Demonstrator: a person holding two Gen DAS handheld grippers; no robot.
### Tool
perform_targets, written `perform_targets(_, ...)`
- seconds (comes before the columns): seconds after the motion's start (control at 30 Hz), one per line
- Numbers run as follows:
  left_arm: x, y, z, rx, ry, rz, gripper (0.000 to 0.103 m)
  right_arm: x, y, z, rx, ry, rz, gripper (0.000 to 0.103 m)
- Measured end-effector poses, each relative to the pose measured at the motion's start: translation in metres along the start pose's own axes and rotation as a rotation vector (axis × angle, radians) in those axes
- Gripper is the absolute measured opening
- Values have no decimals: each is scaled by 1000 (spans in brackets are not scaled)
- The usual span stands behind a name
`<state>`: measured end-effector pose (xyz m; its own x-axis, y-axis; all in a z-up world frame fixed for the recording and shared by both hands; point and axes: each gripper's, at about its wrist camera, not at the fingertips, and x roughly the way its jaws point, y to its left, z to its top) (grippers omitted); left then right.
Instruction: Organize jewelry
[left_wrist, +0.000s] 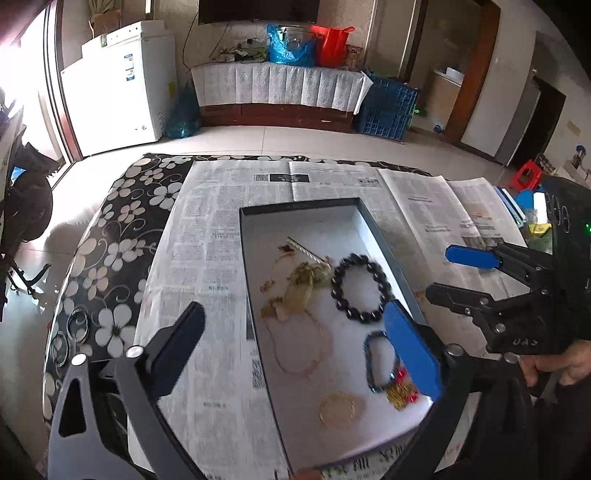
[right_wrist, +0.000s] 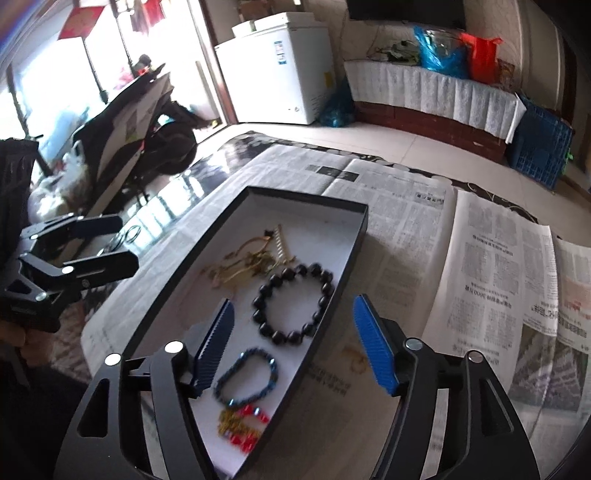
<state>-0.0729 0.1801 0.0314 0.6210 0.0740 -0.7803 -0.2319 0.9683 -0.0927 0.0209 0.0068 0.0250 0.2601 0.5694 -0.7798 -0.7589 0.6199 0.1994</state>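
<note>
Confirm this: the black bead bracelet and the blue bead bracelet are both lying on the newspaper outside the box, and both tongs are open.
One thing is wrong: the black bead bracelet and the blue bead bracelet lie inside the box, on its white floor, not on the newspaper around it. The right wrist view shows this plainly. The rest holds: the left tongs and the right tongs are both open.

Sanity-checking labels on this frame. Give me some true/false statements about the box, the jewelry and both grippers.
1. The black bead bracelet lies inside the box. True.
2. The right gripper is shut on the blue bracelet. False: its jaws are open and hold nothing.
3. The box rests on newspaper. True.
4. The left gripper holds the gold chain tangle. False: it is open; the tangle lies in the box.
</note>
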Motion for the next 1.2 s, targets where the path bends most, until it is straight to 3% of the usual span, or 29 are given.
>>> perform_targets(0.33,-19,-21,-46,24,50,-1,98,-37,25,-47,-102,31,-8,93)
perform_targets(0.67,-21,-30,-70,43,87,-2,98,-46,33,-80,-153,67,3,95)
perform_targets(1.2,-33,-41,-75,95,70,-24,98,-44,32,-77,-146,69,-4,96)
